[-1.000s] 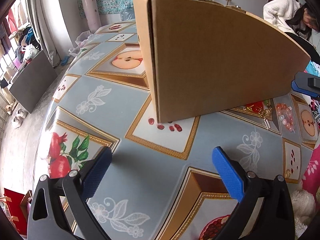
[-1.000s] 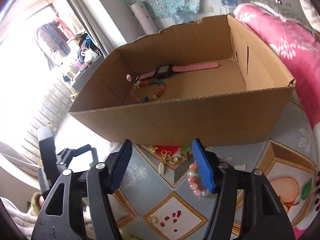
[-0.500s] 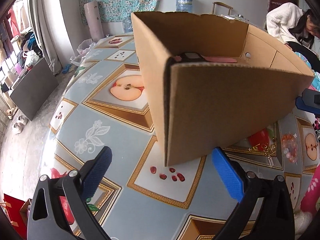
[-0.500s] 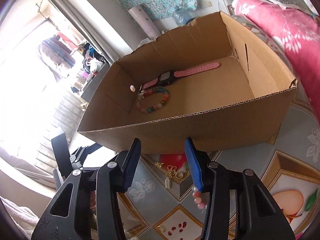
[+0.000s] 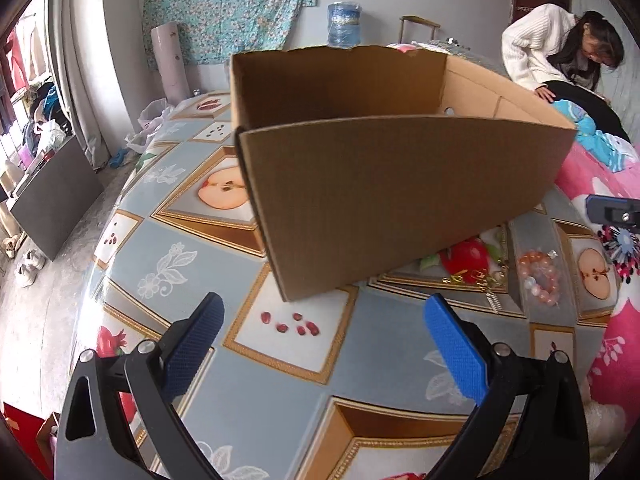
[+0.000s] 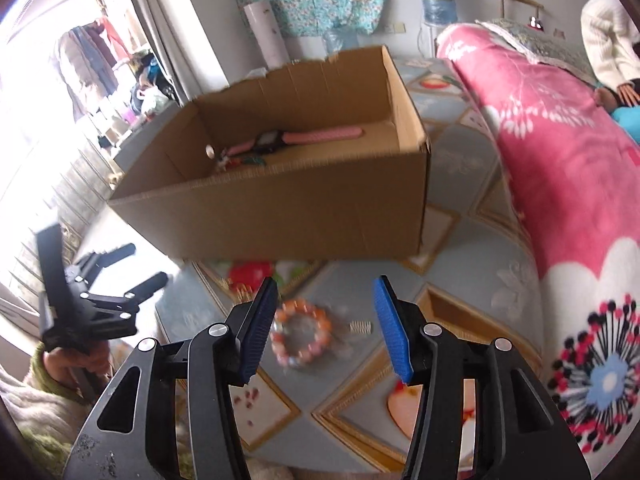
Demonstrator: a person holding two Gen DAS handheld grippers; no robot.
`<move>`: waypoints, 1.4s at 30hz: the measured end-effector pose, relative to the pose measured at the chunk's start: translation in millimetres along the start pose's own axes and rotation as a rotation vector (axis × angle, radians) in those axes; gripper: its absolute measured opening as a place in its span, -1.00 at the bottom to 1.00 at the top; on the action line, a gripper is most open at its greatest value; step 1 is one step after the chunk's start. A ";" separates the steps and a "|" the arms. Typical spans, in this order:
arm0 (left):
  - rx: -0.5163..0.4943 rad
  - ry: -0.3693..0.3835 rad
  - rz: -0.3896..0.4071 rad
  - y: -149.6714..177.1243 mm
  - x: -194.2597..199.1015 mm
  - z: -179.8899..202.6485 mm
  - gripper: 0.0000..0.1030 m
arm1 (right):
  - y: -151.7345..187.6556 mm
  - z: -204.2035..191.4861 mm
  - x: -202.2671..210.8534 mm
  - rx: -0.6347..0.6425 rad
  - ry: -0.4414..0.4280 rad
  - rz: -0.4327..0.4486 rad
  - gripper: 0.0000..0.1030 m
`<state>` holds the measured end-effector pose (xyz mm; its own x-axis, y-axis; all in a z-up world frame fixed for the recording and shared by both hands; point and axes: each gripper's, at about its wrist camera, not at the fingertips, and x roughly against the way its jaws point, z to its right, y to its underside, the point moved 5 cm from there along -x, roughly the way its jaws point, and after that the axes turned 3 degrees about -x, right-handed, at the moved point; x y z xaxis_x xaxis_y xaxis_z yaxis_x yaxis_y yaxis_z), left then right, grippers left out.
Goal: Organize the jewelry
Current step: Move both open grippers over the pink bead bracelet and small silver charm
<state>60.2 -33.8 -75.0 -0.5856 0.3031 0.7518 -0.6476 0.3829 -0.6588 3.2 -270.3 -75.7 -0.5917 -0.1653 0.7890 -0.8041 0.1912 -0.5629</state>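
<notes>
An open cardboard box (image 6: pixel 288 208) (image 5: pixel 400 196) stands on the patterned tabletop. Inside it lie a pink-strapped watch (image 6: pixel 296 138) and a multicoloured bead bracelet (image 6: pixel 240 161), partly hidden by the near wall. An orange-pink bead bracelet (image 6: pixel 301 338) (image 5: pixel 538 278) lies on the table in front of the box, with gold trinkets (image 5: pixel 472 278) and a small silver spring-like piece (image 6: pixel 361 326) beside it. My right gripper (image 6: pixel 324 328) is open and empty, above that bracelet. My left gripper (image 5: pixel 320 344) is open and empty, short of the box's corner; it also shows in the right wrist view (image 6: pixel 138 270).
A pink floral blanket (image 6: pixel 560 184) covers the surface right of the table. A person in a white sweater (image 5: pixel 556 52) bends over at the far right. A grey cabinet (image 5: pixel 52 200) and shoes sit on the floor beyond the table's left edge.
My right gripper has opened wider and swung right, so the orange-pink bracelet now lies between its fingers. My left gripper's view has shifted around the box's corner, showing its empty far end.
</notes>
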 end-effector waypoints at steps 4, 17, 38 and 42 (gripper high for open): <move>-0.060 0.067 0.005 9.7 9.3 27.7 0.92 | 21.0 -3.4 -12.8 0.027 0.032 -0.049 -0.12; -0.236 0.075 -0.087 28.5 -7.3 81.2 0.92 | 41.8 -14.7 -42.5 0.080 0.033 -0.128 -0.82; -0.180 0.126 -0.121 31.5 -14.0 73.4 0.92 | 38.0 11.6 9.9 0.051 -0.014 -0.051 -0.28; -0.181 0.126 -0.120 31.5 -13.8 72.8 0.92 | 28.9 24.4 -3.4 -0.005 0.064 -0.058 -0.28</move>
<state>12.4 -89.5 -108.2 -0.4369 0.3477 0.8296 -0.6048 0.5692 -0.5571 -19.4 -287.9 -100.7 -0.5391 -0.1142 0.8345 -0.8366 0.1878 -0.5147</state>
